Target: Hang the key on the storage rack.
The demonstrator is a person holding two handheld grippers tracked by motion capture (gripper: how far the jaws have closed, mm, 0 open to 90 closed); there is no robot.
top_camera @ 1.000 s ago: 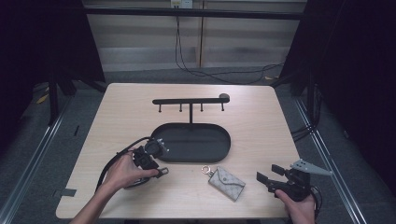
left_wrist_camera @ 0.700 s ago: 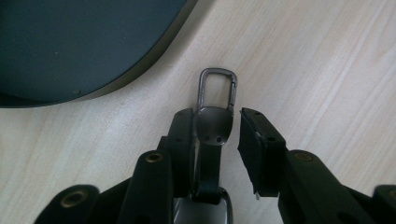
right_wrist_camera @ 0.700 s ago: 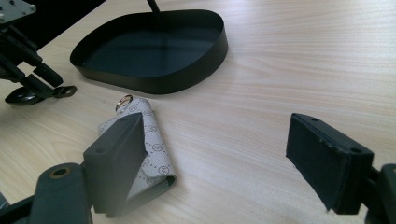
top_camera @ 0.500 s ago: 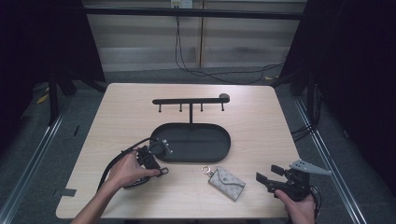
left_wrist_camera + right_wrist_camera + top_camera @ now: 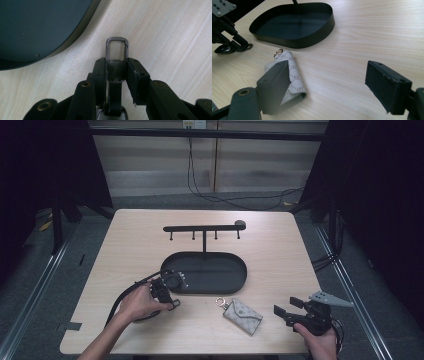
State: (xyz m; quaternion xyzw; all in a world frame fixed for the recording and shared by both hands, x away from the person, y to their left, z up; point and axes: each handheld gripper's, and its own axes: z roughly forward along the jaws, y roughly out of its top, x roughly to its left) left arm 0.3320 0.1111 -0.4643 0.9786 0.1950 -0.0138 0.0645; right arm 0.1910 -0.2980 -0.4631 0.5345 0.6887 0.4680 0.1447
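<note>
Left hand-held gripper clenched on key fob strap, carabiner just ahead on tabletop — narrow hold may slip. Right hand-held gripper released; wallet beside its left jaw — could get nudged.

In the left gripper view, the left gripper is closed on a metal clip; only the clip's loop shows above the jaws, and its lower part and strap sink between them and leave the frame at the bottom. The dark tray is cut off at the upper left. In the right gripper view, the near corner of the patterned pouch sits behind the left jaw. From the high view, the pouch's ring is too small to tell.
</note>
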